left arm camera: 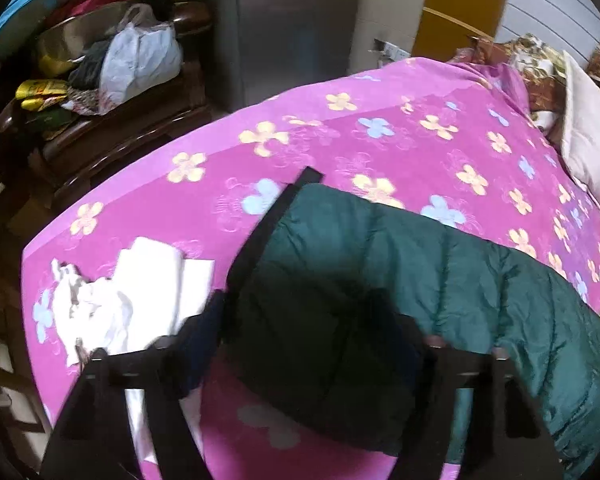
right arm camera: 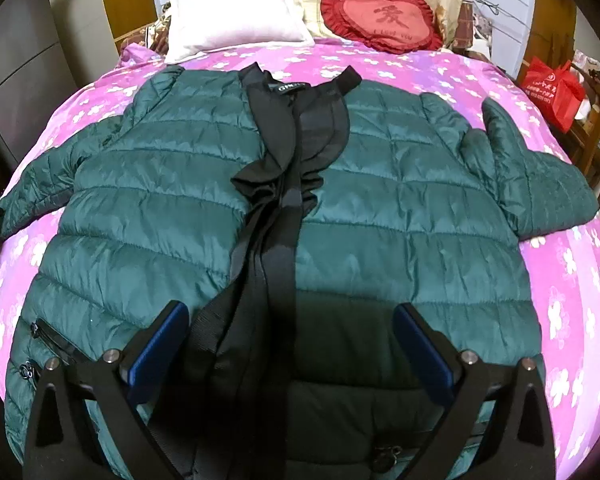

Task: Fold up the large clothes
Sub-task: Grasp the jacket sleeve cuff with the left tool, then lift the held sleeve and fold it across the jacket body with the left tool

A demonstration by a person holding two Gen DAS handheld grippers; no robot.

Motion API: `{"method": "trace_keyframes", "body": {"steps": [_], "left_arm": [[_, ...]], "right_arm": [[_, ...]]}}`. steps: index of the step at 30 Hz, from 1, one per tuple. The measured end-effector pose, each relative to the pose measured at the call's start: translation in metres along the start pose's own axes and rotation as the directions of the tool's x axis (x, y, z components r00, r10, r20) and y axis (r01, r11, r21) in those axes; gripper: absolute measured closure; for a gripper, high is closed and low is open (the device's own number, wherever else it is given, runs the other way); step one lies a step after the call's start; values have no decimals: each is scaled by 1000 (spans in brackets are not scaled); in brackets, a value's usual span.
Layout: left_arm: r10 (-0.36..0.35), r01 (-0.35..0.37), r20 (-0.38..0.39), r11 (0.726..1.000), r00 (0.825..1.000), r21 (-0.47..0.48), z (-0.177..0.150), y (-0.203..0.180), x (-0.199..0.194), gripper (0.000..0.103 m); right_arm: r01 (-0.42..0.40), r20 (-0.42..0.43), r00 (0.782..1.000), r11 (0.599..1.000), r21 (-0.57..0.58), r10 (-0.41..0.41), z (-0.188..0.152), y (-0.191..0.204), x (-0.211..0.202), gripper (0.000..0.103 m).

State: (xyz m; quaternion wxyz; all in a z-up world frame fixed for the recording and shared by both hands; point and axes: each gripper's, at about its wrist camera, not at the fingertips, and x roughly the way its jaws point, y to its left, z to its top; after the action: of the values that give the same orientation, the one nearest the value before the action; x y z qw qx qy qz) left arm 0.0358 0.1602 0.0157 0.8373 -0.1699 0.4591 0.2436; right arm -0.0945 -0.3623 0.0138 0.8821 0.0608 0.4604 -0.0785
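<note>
Green jacket (right arm camera: 380, 184) (spread flat), hem between gaping right tongs (right arm camera: 296, 344)

We saw a green puffer jacket (right arm camera: 172, 216) spread front-up on the pink flowered bed (right arm camera: 580, 280), black placket running down its middle. Our right gripper (right arm camera: 296, 344) hung over the near hem, blue-padded fingers (right arm camera: 156, 348) wide apart. A red heart cushion (right arm camera: 384, 20) lay far.

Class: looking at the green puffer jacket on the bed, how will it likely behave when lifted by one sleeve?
The green puffer jacket is probably floppy: its sleeve lies bent. Likely light for its bulk, given the puffy quilting. The shiny shell may be slippery.
</note>
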Motion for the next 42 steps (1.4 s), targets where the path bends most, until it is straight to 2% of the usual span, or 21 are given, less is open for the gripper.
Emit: {"method": "trace_keyframes", "body": {"steps": [2, 6, 8, 10, 12, 15, 17, 19, 24, 30, 35, 38, 42], "left_arm": [[-4, 5, -5, 999, 1000, 42, 1, -8, 1, 103], [-68, 69, -11, 993, 998, 101, 2, -22, -12, 103], [-113, 111, 15, 988, 994, 104, 2, -24, -27, 103], [-127, 121, 50, 986, 991, 118, 0, -28, -45, 103], [-172, 164, 67, 980, 983, 113, 0, -31, -62, 103], [-239, 220, 110, 963, 965, 157, -6, -47, -102, 103], [-286, 249, 136, 940, 949, 233, -12, -69, -133, 103], [-306, 247, 157, 918, 939, 310, -25, -93, -160, 103], [-428, 336, 145, 842, 892, 422, -60, -155, -212, 103], [-546, 420, 58, 703, 836, 574, -119, -252, -255, 103], [-605, 470, -17, 600, 796, 648, -171, -322, -274, 103], [-622, 498, -76, 541, 779, 678, -200, -357, -276, 103], [-626, 519, -130, 492, 769, 699, -233, -390, -269, 103]], "right_arm": [[1, 1, 1000, 1000, 2, -1, 0, -1, 1, 0], [-5, 2, 1000, 1000, 11, 5, 0, -4, -1, 0], [-9, 6, 1000, 1000, 16, 8, 0, -6, -3, 0], [-9, 8, 1000, 1000, 20, 9, -1, -8, -5, 0], [-11, 6, 1000, 1000, 23, 11, -1, -10, -7, 0], [-12, 19, 1000, 1000, 28, 11, -1, -14, -12, 0], [-10, 28, 1000, 999, 37, 9, -1, -17, -15, 0], [-14, 33, 999, 999, 52, 12, -2, -22, -19, 0], [-12, 48, 999, 998, 68, 9, -6, -34, -29, 0], [9, 65, 998, 996, 93, -15, -9, -55, -40, 0], [23, 74, 997, 993, 119, -32, -13, -75, -45, 0], [29, 70, 997, 992, 126, -38, -16, -88, -45, 0], [39, 58, 997, 988, 151, -48, -20, -107, -41, 0]]}}
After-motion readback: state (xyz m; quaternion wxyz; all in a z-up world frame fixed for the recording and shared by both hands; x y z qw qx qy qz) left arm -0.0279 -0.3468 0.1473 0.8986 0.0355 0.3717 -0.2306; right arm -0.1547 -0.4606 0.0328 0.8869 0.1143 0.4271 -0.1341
